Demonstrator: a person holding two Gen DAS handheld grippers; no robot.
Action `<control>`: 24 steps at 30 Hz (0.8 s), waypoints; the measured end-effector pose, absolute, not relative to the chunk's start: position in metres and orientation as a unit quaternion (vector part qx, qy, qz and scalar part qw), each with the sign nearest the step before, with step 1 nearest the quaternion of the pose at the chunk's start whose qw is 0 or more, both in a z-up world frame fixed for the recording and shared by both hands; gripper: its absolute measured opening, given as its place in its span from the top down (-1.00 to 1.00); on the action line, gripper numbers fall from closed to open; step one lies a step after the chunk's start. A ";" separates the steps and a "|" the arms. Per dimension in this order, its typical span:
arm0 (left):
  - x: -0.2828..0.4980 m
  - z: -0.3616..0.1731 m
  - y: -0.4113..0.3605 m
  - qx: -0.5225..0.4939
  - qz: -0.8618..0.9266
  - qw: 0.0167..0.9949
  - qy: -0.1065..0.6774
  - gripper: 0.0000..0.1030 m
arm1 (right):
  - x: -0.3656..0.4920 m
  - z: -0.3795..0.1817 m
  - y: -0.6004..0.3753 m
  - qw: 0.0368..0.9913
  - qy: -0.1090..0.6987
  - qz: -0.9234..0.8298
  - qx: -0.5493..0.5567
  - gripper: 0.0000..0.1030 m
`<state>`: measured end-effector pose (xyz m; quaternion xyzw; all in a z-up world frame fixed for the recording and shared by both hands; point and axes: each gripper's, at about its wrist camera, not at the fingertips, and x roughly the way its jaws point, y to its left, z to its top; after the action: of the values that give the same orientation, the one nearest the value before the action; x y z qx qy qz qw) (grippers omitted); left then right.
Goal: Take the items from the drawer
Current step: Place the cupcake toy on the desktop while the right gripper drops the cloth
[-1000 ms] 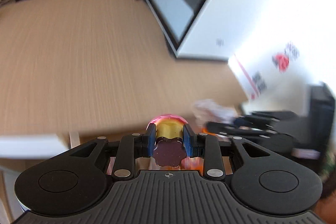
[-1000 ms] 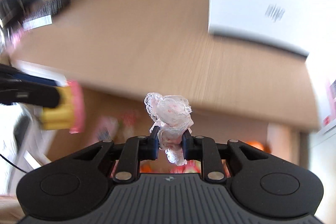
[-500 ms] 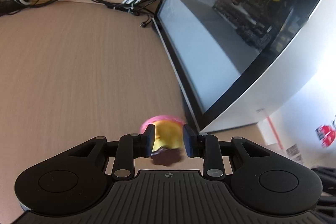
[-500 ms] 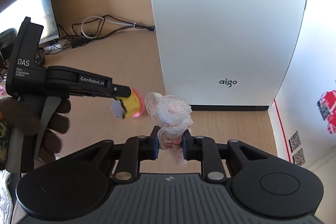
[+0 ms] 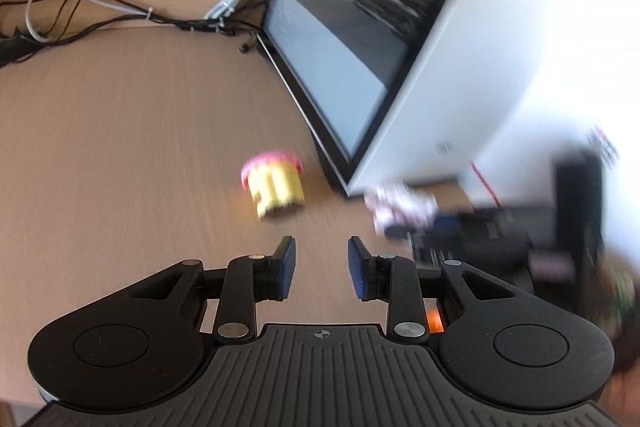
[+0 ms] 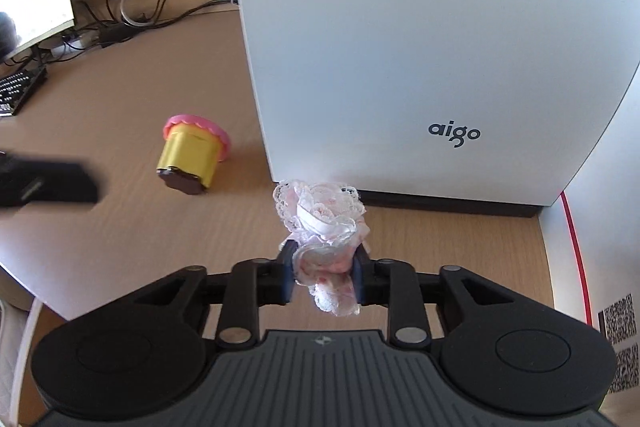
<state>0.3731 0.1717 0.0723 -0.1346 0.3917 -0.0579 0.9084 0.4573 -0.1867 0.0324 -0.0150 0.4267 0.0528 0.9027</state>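
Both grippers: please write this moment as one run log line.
left gripper: open, empty | yellow toy cup: lying on desk | right gripper: shut on lace cloth | beside white computer case

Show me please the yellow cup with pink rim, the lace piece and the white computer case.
yellow cup (image 6: 188,157), right wrist view, yellow side wall.
lace piece (image 6: 326,223), right wrist view, upper ruffles.
white computer case (image 6: 400,47), right wrist view, white front panel.

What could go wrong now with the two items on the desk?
The yellow toy cup lies on its side on the desk, free of the open left gripper, so it may roll. The lace piece, held by the right gripper, is soft and may snag on a pad when released.
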 end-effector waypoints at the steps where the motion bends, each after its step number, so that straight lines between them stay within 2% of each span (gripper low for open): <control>1: 0.364 0.071 0.171 -0.131 -0.063 0.907 0.396 0.39 | 0.458 0.030 -0.186 0.903 0.426 0.052 -0.018 0.37; 7: 0.316 0.045 0.167 -0.146 -0.079 0.885 0.435 0.39 | 0.440 0.043 -0.189 0.921 0.384 0.063 -0.001 0.30; 14: 0.292 0.004 0.163 -0.149 -0.070 0.853 0.495 0.39 | 0.370 0.060 -0.196 0.942 0.325 0.080 0.038 0.11; 19: 0.282 -0.006 0.164 -0.144 -0.064 0.845 0.510 0.39 | 0.347 0.047 -0.189 0.936 0.343 0.075 0.020 0.09; 24: 0.286 -0.013 0.164 -0.145 -0.066 0.839 0.521 0.39 | 0.318 0.029 -0.214 0.912 0.402 0.075 0.044 0.09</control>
<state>0.2857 0.1636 -0.0126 -0.1452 0.5209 -0.0660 0.8386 0.3180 -0.2142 0.0290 0.0444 0.4020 0.0746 0.9115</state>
